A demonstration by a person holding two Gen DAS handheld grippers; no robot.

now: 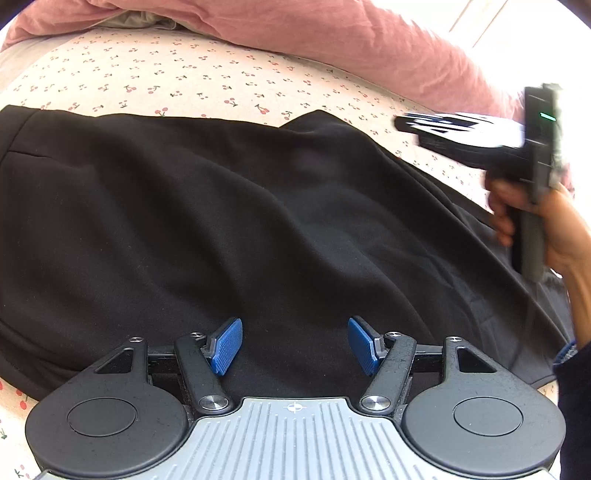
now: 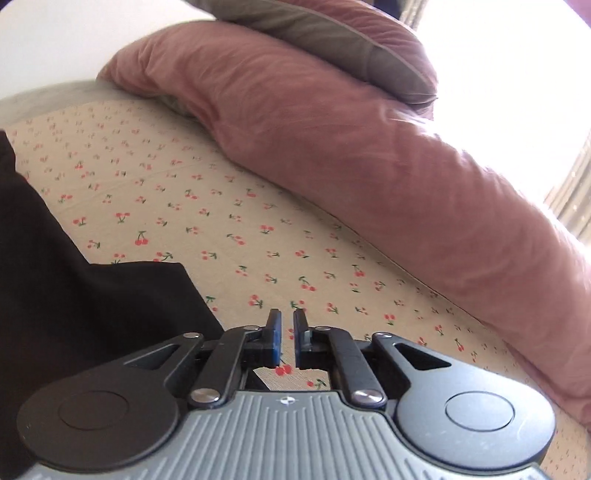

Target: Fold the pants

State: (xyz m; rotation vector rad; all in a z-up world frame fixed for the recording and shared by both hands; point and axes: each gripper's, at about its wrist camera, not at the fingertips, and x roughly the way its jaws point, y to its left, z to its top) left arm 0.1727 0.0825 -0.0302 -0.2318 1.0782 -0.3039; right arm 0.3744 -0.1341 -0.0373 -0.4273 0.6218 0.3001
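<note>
Black pants [image 1: 258,221] lie spread flat on the cherry-print bedsheet [image 1: 184,70]. My left gripper [image 1: 294,325] hovers over their near part, open, with its blue pads [image 1: 227,345] wide apart and only cloth beneath them. In the left wrist view my right gripper [image 1: 406,123] shows blurred above the pants' right edge, held by a hand [image 1: 554,229]. In the right wrist view the right gripper [image 2: 287,314] is over bare sheet [image 2: 221,221], its jaws nearly together with a thin gap and nothing between them. The pants [image 2: 92,314] lie to its left.
A pink duvet [image 2: 332,129] is bunched along the far side of the bed, with a grey pillow [image 2: 332,33] on top. A bright window with a curtain [image 2: 572,192] lies at the right. Bare sheet stretches between the pants and the duvet.
</note>
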